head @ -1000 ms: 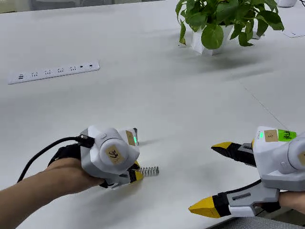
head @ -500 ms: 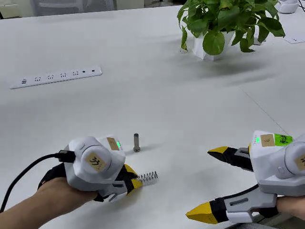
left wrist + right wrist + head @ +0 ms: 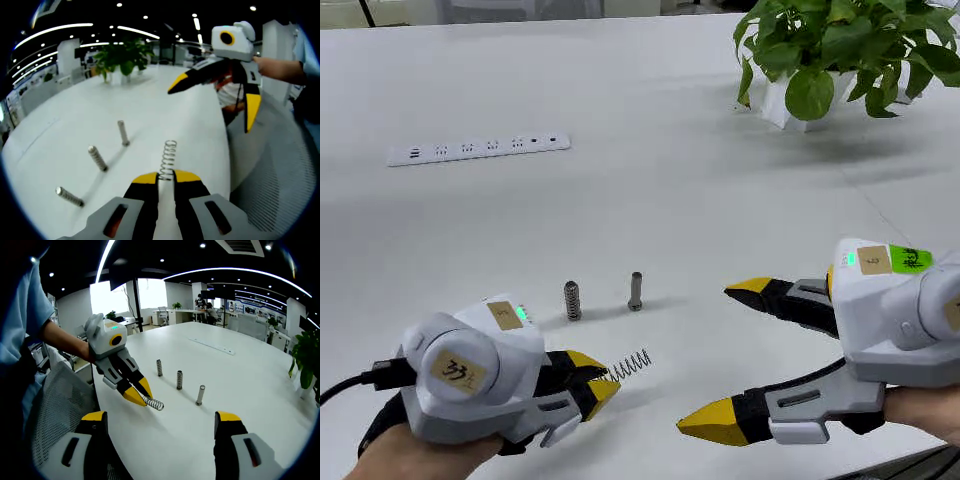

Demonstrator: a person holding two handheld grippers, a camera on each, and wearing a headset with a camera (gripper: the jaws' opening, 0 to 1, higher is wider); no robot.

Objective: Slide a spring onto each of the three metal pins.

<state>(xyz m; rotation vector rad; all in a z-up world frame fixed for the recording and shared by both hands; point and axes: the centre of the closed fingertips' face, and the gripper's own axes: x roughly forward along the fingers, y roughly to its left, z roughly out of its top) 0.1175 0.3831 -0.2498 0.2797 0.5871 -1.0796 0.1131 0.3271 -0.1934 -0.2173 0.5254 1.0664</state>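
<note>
While the left gripper [image 3: 592, 386] is pinching one end of the spring [image 3: 631, 364] in nearly closed jaws, the rest is jutting free, looking light and bendy, so a hold nearer its middle is probably going to steady it. A loaded pin [image 3: 572, 300] and the bare pin [image 3: 636, 291] are standing upright beyond; the right gripper [image 3: 710, 358] is gaping wide, holding nothing.

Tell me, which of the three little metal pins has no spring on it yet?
The smooth pin at the row's end toward the plant. The middle pin and the other end pin are already sleeved in springs.
</note>
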